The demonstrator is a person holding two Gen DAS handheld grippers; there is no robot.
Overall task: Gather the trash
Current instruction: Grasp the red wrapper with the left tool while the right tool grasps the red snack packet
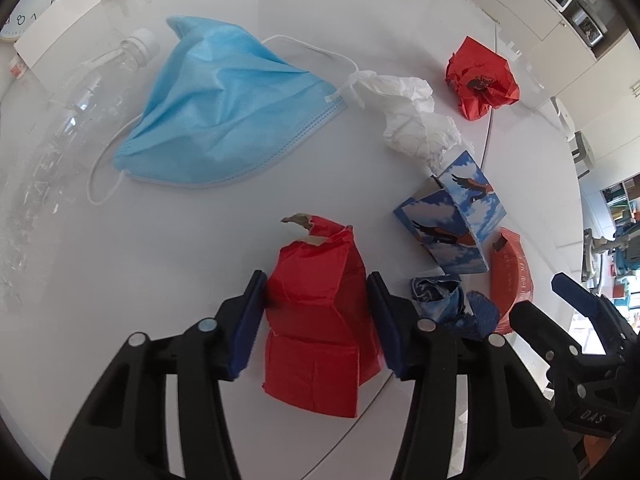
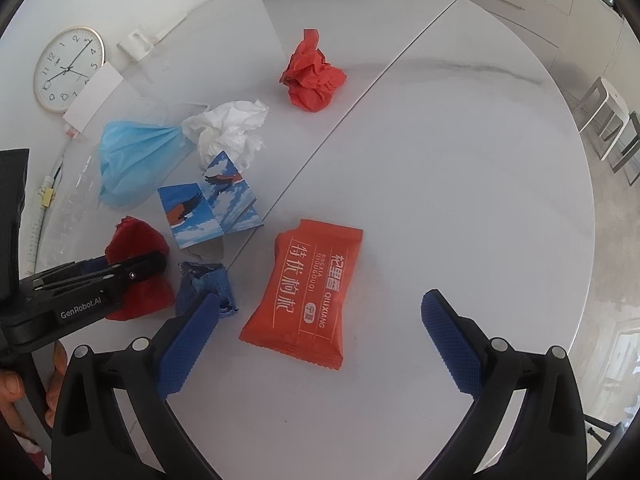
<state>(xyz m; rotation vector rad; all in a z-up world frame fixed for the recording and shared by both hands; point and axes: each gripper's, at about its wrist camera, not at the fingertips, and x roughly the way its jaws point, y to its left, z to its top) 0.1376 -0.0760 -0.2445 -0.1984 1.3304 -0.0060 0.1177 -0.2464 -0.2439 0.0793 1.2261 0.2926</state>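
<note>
Two blue-padded fingers of the left gripper (image 1: 316,312) are pressing on either side of a crumpled red paper bag with a torn brown tip (image 1: 318,320), pinching it where it is sitting on the round white table (image 1: 180,240). Just beyond the right-hand finger, a small crushed dark blue wrapper (image 1: 438,300) is lying, and past that a folded sky-printed carton with eagles (image 1: 452,220) is standing. Ahead of the jaws, a pale blue surgical mask (image 1: 224,112) is lying spread out, touching a wad of white tissue (image 1: 412,120), with a ball of red paper (image 1: 482,78) farther off and a clear plastic bottle (image 1: 80,92) to the left.

The right gripper (image 2: 320,324) is hovering with its jaws spread wide and holding nothing; a flat orange snack packet with white lettering (image 2: 308,296) is lying between and just ahead of them.
</note>
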